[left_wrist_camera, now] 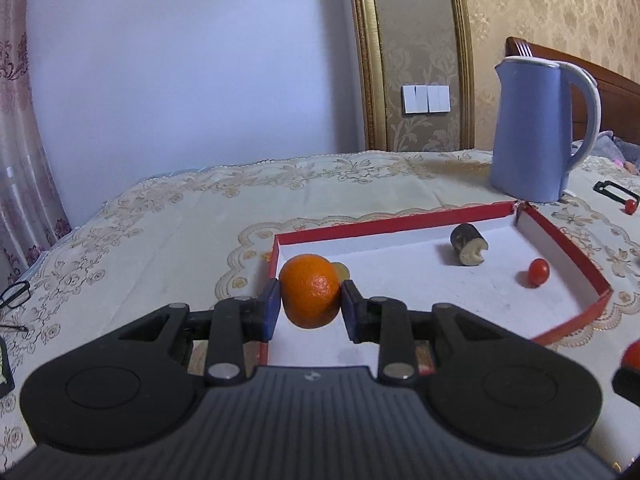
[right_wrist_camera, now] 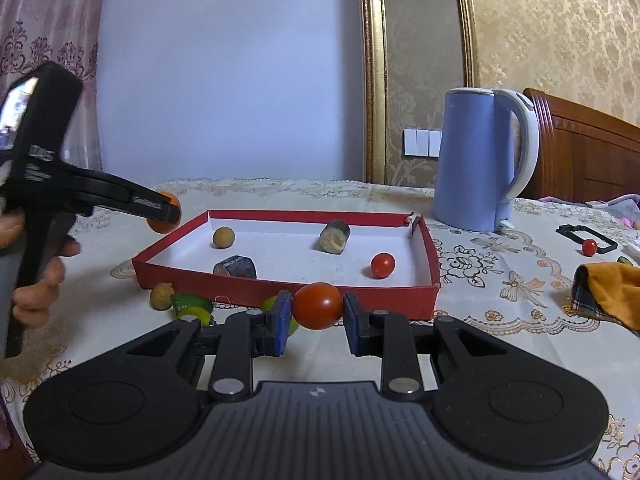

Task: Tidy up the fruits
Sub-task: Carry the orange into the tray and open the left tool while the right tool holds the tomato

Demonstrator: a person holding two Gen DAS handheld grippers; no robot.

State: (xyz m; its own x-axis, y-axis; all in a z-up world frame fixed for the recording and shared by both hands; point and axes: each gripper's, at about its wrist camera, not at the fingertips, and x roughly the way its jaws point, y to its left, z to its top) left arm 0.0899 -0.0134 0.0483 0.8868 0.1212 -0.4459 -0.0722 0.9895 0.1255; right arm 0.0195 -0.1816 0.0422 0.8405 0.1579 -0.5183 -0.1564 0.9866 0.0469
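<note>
My left gripper [left_wrist_camera: 310, 304] is shut on an orange [left_wrist_camera: 310, 291] and holds it over the left end of the red tray [left_wrist_camera: 568, 236]; the orange also shows in the right wrist view [right_wrist_camera: 173, 202]. My right gripper [right_wrist_camera: 317, 312] is shut on a cherry tomato [right_wrist_camera: 318, 306], just in front of the tray's near wall [right_wrist_camera: 360, 298]. In the tray lie a cherry tomato [right_wrist_camera: 382, 265], two dark eggplant pieces [right_wrist_camera: 335, 237] [right_wrist_camera: 235, 267] and a small round brown fruit [right_wrist_camera: 223, 237].
A blue kettle [right_wrist_camera: 478, 160] stands behind the tray's right corner. Another brown fruit [right_wrist_camera: 161, 296] and green pieces [right_wrist_camera: 191, 307] lie in front of the tray. A tomato [right_wrist_camera: 589, 247], black frame [right_wrist_camera: 600, 235] and orange cloth [right_wrist_camera: 608, 290] lie right. Glasses [left_wrist_camera: 14, 294] lie far left.
</note>
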